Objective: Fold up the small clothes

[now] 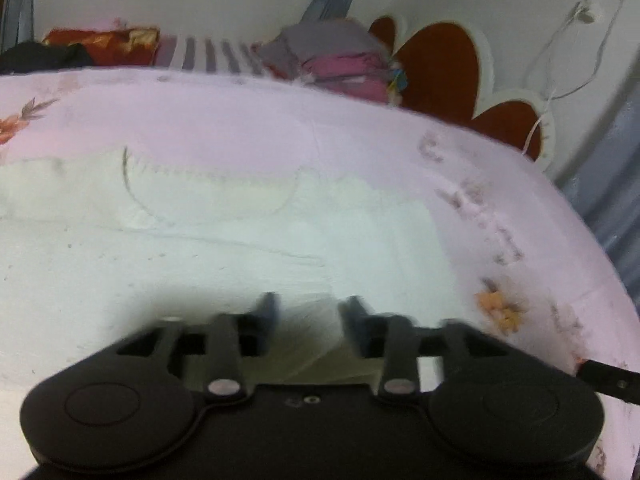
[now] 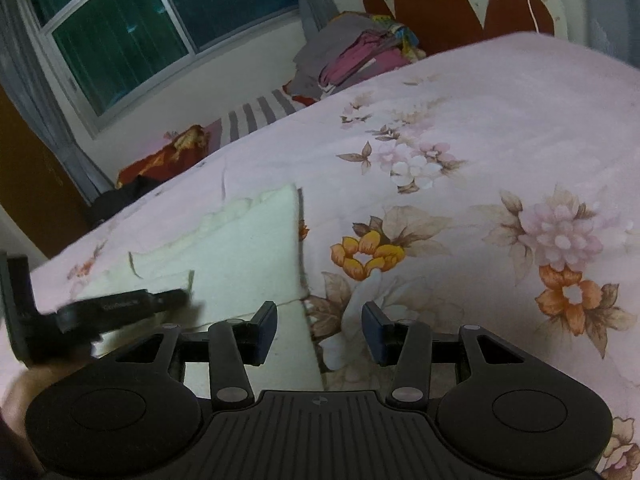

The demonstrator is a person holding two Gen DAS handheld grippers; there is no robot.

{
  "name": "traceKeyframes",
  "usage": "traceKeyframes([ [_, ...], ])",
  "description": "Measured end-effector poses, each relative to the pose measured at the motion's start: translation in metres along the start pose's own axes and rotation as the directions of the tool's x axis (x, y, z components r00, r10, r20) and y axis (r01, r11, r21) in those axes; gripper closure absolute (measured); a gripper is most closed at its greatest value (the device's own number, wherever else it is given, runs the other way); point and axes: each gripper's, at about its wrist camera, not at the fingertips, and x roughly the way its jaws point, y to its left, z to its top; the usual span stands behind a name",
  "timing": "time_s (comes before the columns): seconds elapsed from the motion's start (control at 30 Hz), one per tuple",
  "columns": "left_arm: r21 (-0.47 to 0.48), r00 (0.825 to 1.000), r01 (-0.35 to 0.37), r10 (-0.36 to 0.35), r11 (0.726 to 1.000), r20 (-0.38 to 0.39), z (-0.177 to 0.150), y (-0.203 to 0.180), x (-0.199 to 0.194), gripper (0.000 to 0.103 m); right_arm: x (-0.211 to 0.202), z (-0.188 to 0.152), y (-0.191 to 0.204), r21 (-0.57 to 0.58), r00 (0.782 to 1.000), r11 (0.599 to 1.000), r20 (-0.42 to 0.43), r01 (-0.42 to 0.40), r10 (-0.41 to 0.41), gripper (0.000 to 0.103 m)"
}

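White garment (image 2: pixel 248 248) lies flat on the floral bed (image 2: pixel 480 160), partly folded. Left tool (image 1: pixel 308 312) spread above it, nothing pinched. Right tool (image 2: pixel 319 326) spread at its right edge, empty. Judged mid-fold; next requires regrasping an edge.

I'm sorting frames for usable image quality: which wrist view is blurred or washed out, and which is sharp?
Left wrist view: motion-smeared throughout, the pale garment overexposed, its folds barely readable. Right wrist view: mostly sharp, the floral bedsheet crisp, only the left gripper blurred; both views bend straight edges, fisheye-style.
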Motion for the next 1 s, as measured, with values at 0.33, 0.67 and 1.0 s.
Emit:
traceKeyframes([
  [0.33, -0.146, 0.942, -0.293, 0.311, 0.945, 0.123, -0.048, 0.097, -0.135, 0.035, 0.042, 0.014, 0.038, 0.074, 0.971, 0.971, -0.06, -0.227, 0.231, 0.056],
  [0.67, -0.242, 0.943, -0.302, 0.326, 0.922, 0.065, -0.053, 0.155, -0.143, 0.031, 0.128, 0.01, 0.102, 0.013, 0.951, 0.973, -0.207, -0.232, 0.23, 0.056],
  [1.0, -0.153, 0.924, -0.368, 0.379, 0.917, 0.05, -0.048, 0.156, -0.141, 0.052, 0.141, 0.0, 0.134, -0.149, 0.952, 0.961, -0.235, -0.234, 0.196, 0.099],
])
